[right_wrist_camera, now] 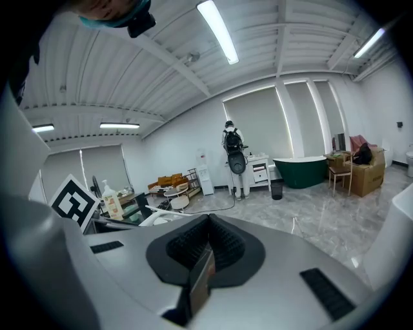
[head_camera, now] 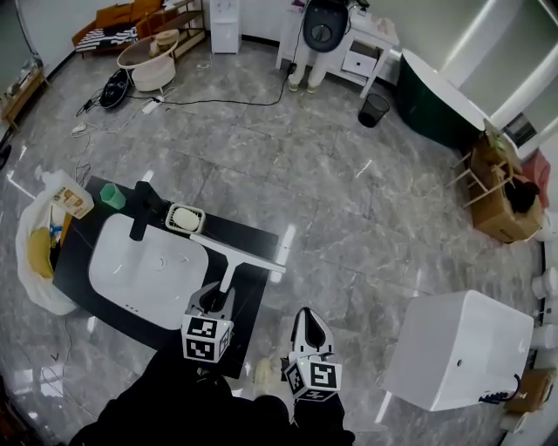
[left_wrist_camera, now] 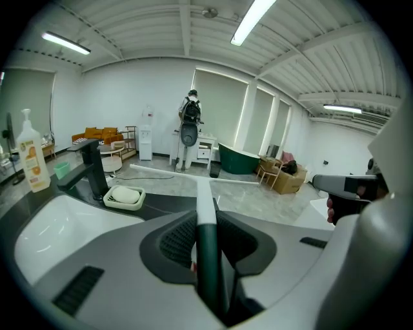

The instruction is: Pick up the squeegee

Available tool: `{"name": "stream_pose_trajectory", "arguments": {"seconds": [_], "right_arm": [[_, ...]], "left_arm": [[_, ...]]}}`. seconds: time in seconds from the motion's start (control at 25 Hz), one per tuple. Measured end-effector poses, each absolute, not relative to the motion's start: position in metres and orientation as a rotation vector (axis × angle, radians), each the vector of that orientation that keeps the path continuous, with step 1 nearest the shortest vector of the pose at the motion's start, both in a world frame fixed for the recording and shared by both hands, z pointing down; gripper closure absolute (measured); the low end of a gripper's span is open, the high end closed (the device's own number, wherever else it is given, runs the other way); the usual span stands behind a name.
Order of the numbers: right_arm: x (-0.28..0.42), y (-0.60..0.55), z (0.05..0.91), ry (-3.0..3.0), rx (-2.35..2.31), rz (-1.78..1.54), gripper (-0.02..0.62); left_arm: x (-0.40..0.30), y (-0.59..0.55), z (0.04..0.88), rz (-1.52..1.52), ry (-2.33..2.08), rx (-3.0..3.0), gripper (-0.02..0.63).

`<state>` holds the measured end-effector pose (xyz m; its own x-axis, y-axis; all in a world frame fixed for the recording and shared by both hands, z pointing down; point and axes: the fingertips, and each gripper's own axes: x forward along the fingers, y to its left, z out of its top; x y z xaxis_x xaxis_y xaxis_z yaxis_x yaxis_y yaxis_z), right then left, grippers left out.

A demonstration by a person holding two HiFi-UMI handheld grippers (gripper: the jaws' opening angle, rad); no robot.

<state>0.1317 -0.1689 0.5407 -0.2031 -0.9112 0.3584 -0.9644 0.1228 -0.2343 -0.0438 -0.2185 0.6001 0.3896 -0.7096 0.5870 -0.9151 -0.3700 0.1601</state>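
The squeegee (head_camera: 235, 254) is clamped by its dark handle in the left gripper (head_camera: 213, 302) and held over the counter's (head_camera: 258, 239) right edge. The right gripper (head_camera: 307, 324) is closed on nothing. It is judged light and stiff; the handle, not the blade, is best gripped.

This looks like a bathroom showroom hall, not a home. A black counter (head_camera: 246, 305) with a white basin (head_camera: 148, 266) stands free on a wide grey marble floor (head_camera: 305, 165). Far beyond the basin are a green bathtub (head_camera: 436, 104), a white desk (head_camera: 353, 50) and an orange sofa (head_camera: 118, 16). Strip lights (left_wrist_camera: 258, 16) run overhead.
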Motion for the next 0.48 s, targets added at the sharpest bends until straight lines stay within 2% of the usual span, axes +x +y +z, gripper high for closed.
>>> {"name": "stream_pose_trajectory", "arguments": {"seconds": [0.48], "right_arm": [[0.120, -0.141, 0.488, -2.372, 1.859, 0.502, 0.580]], "left_arm": [[-0.058, -0.186, 0.525, 0.454, -1.518, 2.245, 0.500]]}}
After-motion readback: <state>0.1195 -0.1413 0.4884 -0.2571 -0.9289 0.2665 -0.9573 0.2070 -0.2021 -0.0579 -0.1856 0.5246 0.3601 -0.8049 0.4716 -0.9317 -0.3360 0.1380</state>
